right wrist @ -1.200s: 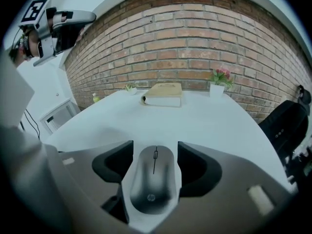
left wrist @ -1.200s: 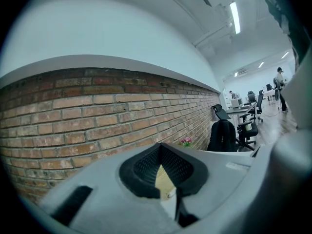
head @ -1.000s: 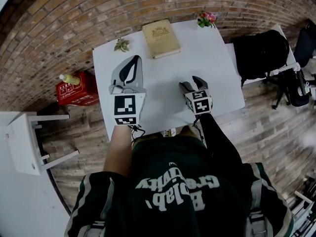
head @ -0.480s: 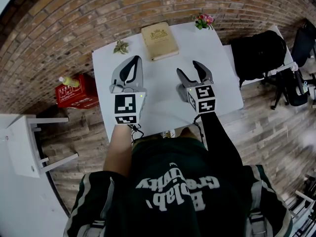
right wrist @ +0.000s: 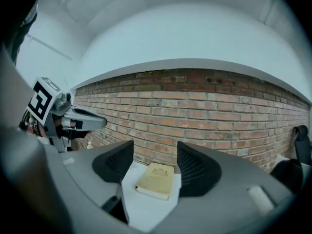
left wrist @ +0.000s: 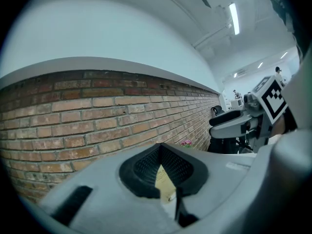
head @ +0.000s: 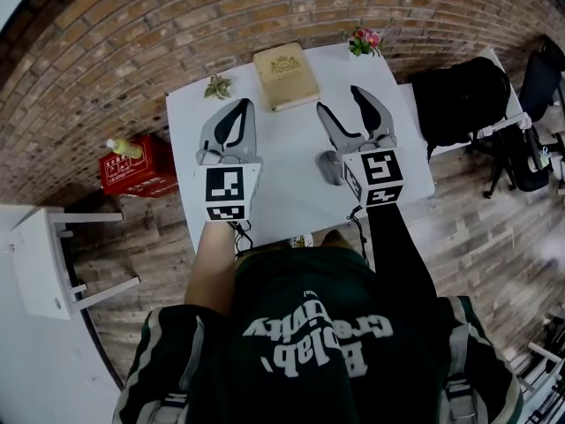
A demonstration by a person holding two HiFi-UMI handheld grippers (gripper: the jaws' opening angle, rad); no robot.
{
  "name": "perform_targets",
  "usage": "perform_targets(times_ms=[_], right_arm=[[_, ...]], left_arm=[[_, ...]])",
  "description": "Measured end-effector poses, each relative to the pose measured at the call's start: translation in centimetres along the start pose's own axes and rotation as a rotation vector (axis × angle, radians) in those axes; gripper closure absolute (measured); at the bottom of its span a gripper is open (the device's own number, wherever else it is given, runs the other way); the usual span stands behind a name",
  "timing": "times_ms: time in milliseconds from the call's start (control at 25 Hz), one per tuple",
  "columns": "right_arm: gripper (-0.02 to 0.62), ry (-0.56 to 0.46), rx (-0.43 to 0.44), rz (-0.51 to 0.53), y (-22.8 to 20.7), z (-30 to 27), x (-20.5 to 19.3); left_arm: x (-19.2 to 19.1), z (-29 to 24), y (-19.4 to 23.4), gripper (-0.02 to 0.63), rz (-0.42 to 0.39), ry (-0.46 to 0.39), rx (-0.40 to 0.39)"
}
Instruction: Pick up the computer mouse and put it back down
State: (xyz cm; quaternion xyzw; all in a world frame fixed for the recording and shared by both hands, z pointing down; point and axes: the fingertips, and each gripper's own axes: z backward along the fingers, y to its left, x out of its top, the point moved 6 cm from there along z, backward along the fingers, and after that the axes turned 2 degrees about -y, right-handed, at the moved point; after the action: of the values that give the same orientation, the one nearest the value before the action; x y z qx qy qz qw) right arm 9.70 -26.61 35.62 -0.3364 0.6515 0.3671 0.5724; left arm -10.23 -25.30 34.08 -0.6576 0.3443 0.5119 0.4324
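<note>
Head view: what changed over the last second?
The right gripper rose off the white table and tipped up toward level. Its jaws were open and empty throughout, so nothing was gripped or released. The grey computer mouse lies on the table beneath it, clear of the jaws. Unchanged: the left gripper, jaws shut, and the book.

White lettering on the person's dark shirt (head: 305,343) shows upside down in the head view; one word looks like "Gravity", the rest is unsure. The tan book (head: 285,75) at the table's (head: 282,170) far edge bears a gold crest, and the red box (head: 137,162) beside the table's left edge bears white print; both are too small to read.
</note>
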Motion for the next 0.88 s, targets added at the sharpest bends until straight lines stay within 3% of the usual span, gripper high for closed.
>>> perform_targets(times_ms=[120, 400, 600, 680, 880], right_arm=[[0.301, -0.024, 0.001, 0.044, 0.14, 0.11, 1.25], [0.312, -0.024, 0.028, 0.032, 0.67, 0.01, 0.96], [0.453, -0.035, 0.008, 0.021, 0.55, 0.47, 1.00], [0.566, -0.045, -0.019, 0.024, 0.41, 0.74, 1.19], [0.581, -0.053, -0.027, 0.041, 0.59, 0.83, 1.32]], left_arm=[[0.35, 0.07, 0.10, 0.600, -0.009, -0.010, 0.005], [0.40, 0.29, 0.22, 0.600, -0.007, -0.011, 0.009], [0.41, 0.55, 0.19, 0.600, -0.005, -0.010, 0.010], [0.43, 0.64, 0.23, 0.600, -0.004, -0.010, 0.010], [0.38, 0.89, 0.44, 0.600, -0.003, -0.008, 0.015]])
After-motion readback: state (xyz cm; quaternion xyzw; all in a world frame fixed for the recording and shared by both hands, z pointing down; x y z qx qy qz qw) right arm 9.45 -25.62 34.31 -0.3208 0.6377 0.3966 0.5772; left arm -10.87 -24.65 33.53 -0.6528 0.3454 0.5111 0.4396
